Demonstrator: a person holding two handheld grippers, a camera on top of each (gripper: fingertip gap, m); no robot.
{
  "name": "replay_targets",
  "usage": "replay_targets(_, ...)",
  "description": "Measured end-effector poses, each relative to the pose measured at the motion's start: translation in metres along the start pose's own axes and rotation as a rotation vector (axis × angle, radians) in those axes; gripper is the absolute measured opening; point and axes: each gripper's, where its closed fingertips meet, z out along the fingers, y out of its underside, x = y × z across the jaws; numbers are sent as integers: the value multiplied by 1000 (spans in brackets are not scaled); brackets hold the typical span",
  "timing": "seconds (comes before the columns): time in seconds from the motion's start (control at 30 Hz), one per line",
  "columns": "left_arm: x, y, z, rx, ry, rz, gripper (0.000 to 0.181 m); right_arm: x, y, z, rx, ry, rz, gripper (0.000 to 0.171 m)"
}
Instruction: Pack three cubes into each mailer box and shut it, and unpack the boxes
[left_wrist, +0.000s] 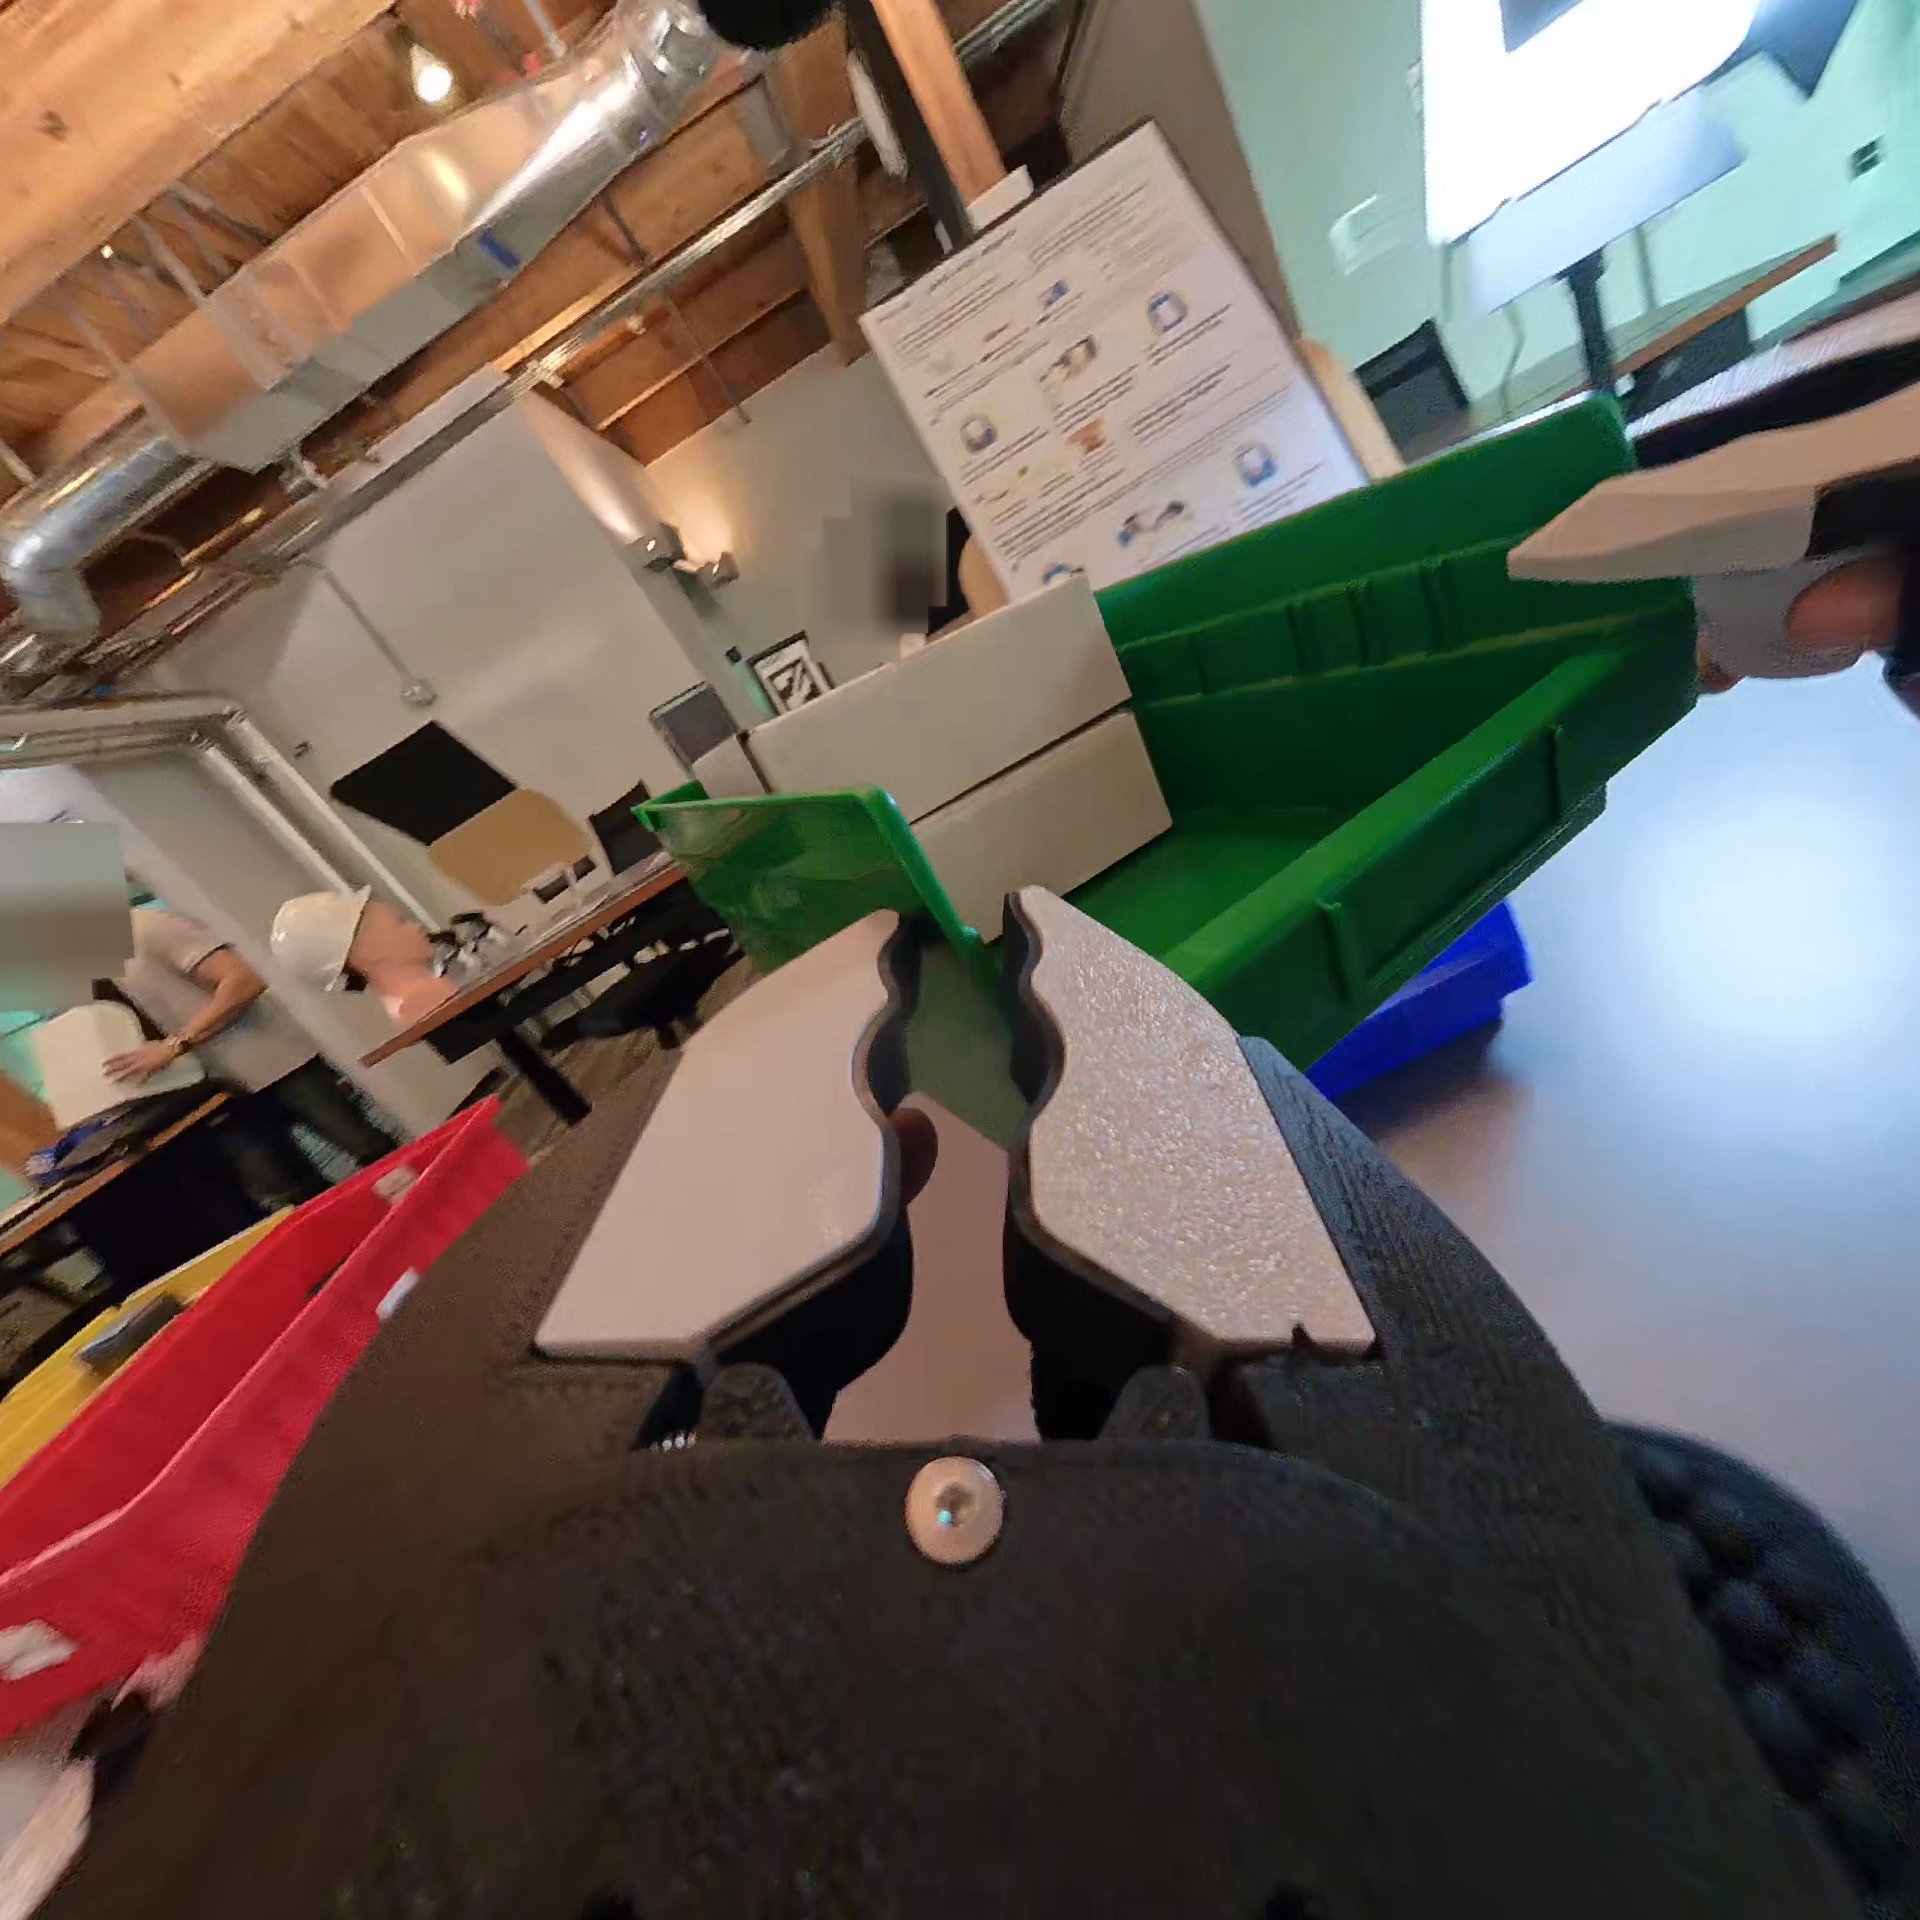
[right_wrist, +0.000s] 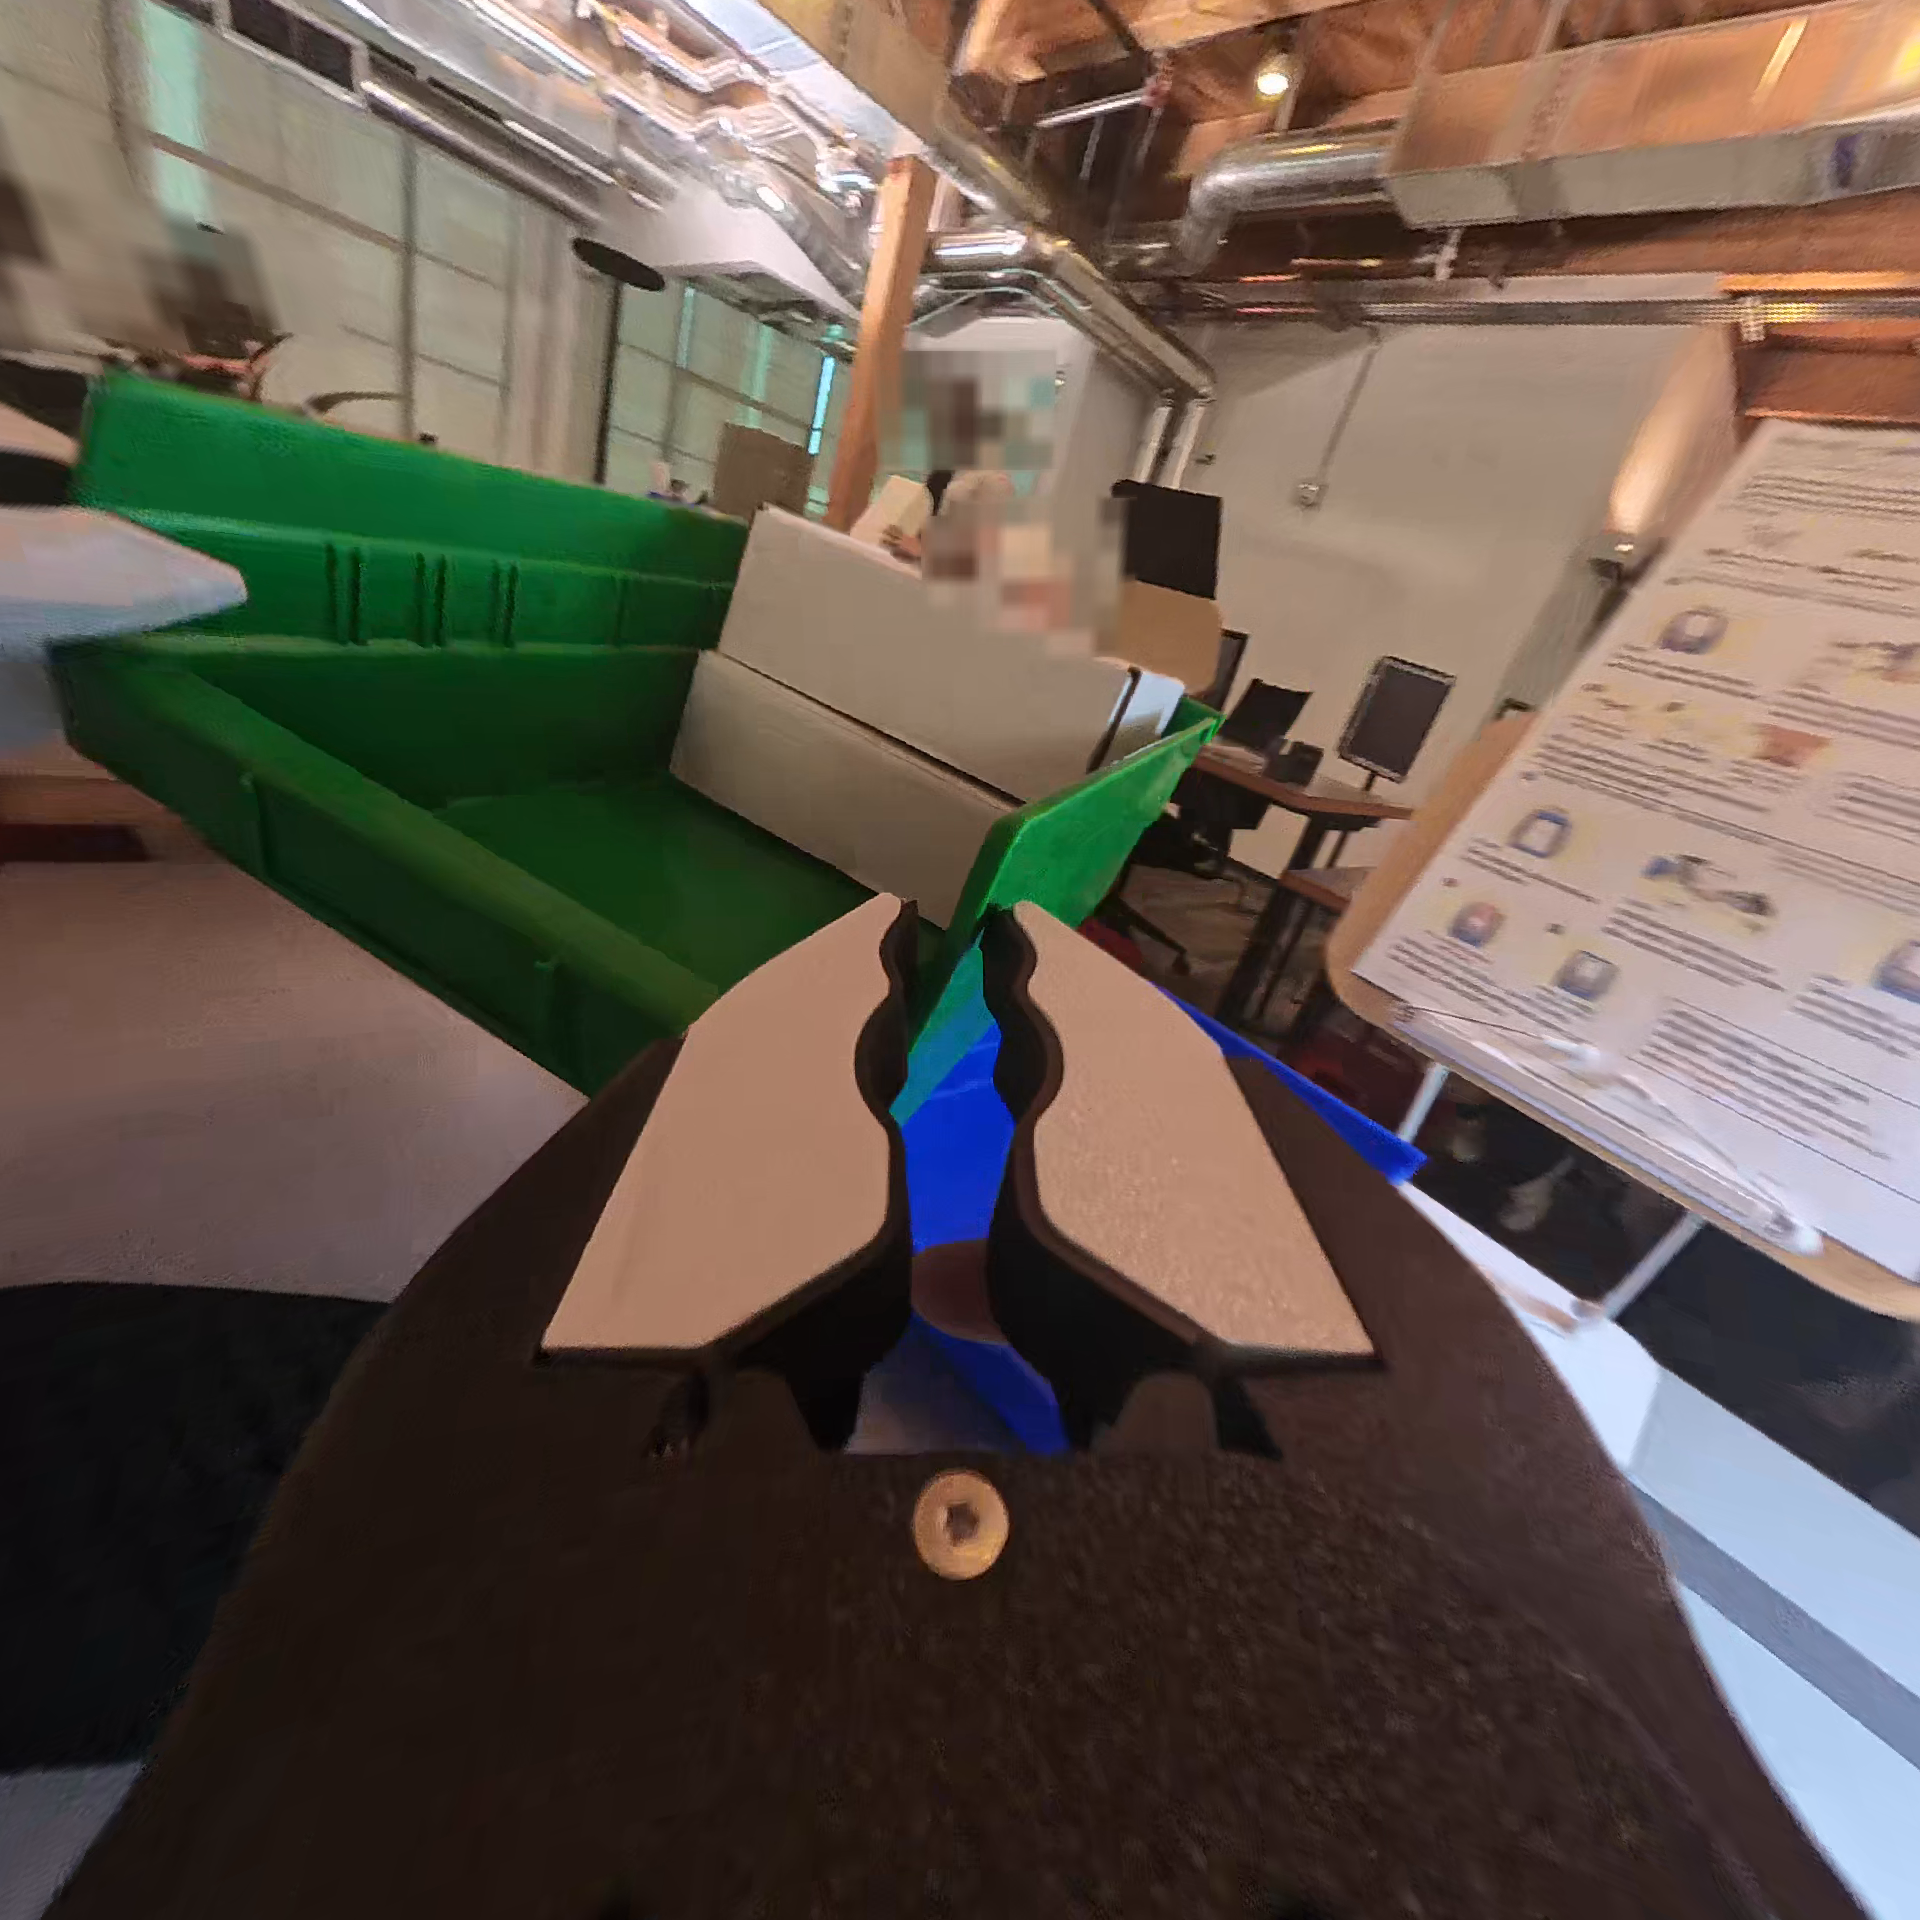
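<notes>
A green bin (left_wrist: 1351, 748) hangs tilted between both grippers. My left gripper (left_wrist: 961, 920) is shut on the bin's near end wall (left_wrist: 810, 862). My right gripper (right_wrist: 951, 925) is shut on the opposite end wall (right_wrist: 1081, 831); it also shows in the left wrist view (left_wrist: 1662, 530) at the bin's far end. The left gripper (right_wrist: 125, 592) shows at the left edge of the right wrist view. Two shut white mailer boxes, the upper (left_wrist: 935, 717) (right_wrist: 904, 634) on the lower (left_wrist: 1039, 821) (right_wrist: 831, 800), lie stacked inside the bin against one end. No cubes show.
A blue bin (left_wrist: 1434, 997) (right_wrist: 956, 1143) sits on the pale table (left_wrist: 1714, 1039) under the green bin. A red bin (left_wrist: 260, 1351) and a yellow bin (left_wrist: 62, 1392) stand at the left. An instruction board (left_wrist: 1112, 384) (right_wrist: 1662, 831) stands behind. People stand at far tables. One gripper's finger ends stand about 20 cm off the other's.
</notes>
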Motion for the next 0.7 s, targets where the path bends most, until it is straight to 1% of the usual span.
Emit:
replay_targets(0.03, -12, 8, -8, -28, -14, 1, 15, -14, 7, 16, 2, -35, 4, 11)
replay_targets(0.1, -27, 23, -21, -72, -37, 19, 15, -39, 22, 43, 6, -105, 72, 11)
replay_targets(0.17, -36, 41, -27, -112, -52, 22, 15, -58, 40, 61, 4, -152, 110, 11)
replay_targets(0.27, -38, 75, -24, -175, -47, 2, 15, -75, 71, 76, -37, -188, 138, 11)
replay_targets(0.37, -29, 115, -11, -231, -8, -52, 13, -79, 102, 75, -104, -202, 138, 12)
replay_targets(0.47, -13, 147, 1, -259, 42, -97, 12, -79, 127, 64, -158, -189, 107, 14)
replay_targets(0.53, -4, 161, 10, -261, 29, -81, 12, -75, 140, 58, -189, -162, 78, 16)
replay_targets(0.6, 6, 176, 20, -298, 38, -83, 13, -69, 159, 57, -273, -141, 39, 18)
replay_targets(0.7, 20, 191, 33, -355, 72, -25, 15, -58, 178, 52, -363, -210, 40, 22)
